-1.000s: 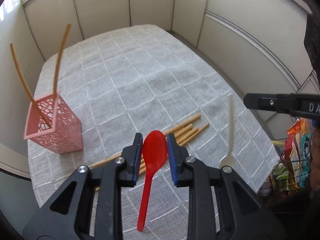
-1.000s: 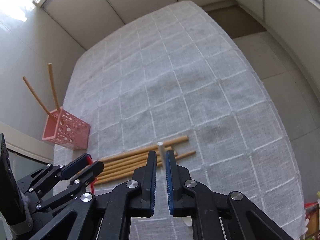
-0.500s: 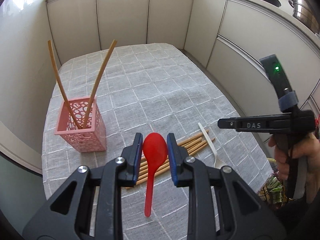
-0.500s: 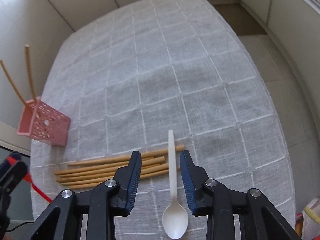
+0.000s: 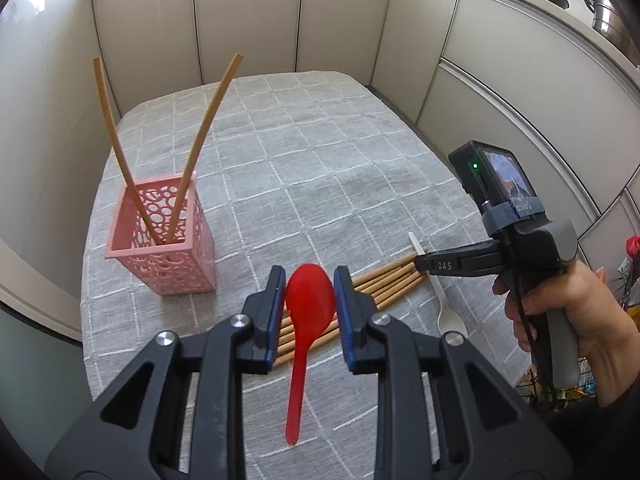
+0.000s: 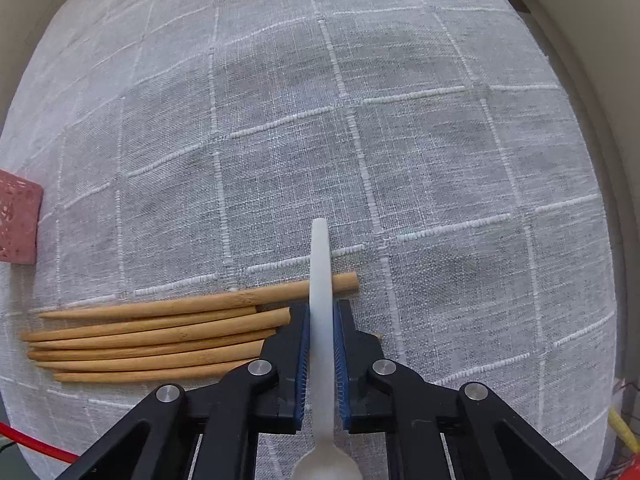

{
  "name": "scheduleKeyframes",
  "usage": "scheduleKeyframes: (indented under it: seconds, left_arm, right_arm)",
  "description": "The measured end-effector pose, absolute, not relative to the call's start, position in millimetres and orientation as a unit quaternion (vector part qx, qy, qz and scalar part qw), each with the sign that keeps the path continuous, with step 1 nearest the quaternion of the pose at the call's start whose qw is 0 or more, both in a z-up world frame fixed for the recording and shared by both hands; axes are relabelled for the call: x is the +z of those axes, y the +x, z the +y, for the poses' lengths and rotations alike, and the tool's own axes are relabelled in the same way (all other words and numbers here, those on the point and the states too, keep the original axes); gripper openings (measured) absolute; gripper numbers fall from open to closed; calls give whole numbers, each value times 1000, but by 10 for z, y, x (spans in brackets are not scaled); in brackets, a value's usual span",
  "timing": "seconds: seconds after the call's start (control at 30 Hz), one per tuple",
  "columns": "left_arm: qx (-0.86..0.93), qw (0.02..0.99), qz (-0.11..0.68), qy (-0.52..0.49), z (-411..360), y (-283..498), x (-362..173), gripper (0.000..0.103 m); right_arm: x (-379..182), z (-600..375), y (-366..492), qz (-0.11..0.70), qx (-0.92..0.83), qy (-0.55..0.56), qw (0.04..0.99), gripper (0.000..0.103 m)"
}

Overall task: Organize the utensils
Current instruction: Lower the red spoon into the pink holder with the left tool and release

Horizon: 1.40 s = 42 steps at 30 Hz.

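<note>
The right gripper (image 6: 321,334) has dropped and clenched the white spoon (image 6: 320,280). The left gripper (image 5: 310,295) grasps the red spoon (image 5: 309,300). Only two chopsticks (image 5: 200,136) stand in the pink holder (image 5: 160,236) at ten o'clock (six chopsticks on the tabletop (image 6: 160,332) remain).

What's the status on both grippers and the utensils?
Left gripper shut on red spoon, airborne. Right gripper shut on white spoon atop loose chopsticks. Pink holder has two chopsticks; nothing blocking.

Red spoon (image 5: 310,296), pink holder (image 5: 160,236), white-checked grey cloth (image 5: 320,168)
</note>
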State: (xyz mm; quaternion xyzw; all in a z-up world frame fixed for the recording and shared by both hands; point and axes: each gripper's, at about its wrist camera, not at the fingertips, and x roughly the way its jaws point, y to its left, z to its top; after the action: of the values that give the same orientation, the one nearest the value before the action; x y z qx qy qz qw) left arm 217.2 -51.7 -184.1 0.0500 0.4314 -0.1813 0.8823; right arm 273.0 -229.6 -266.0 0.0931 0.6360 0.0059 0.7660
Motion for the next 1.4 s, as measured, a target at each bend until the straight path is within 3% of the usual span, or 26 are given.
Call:
scheduleKeyframes:
  seconds: [0.2,0.57,0.83,1.3,1.37,1.4]
  left_arm:
    - [-162,903,396,27,-331,2110,-1570,26]
    - [-74,965,241,-71,368,2010,-754,26]
    - [-40,989,133,-54,289,2211,-770,26]
    - [-34,976,212,-45,238,2673,-1356,27]
    - [-35,970,234,-52,251,2704,-1372,31]
    - [-35,967,244,-57,274,2701,-1367,40]
  right_arm:
    - [-2336,-2311,2603,598,8,96,796,10]
    - [-1109,-2132,2145,423,64,154,891,10]
    - [-999,-1971,2270,386,88,180,900,10]
    - [-1052,-1847,2347,375,102,184,903,10]
    - [-1058,-1850,2340,374,103,185,903,10]
    - [-1060,-1849,2334,372,103,185,904,10]
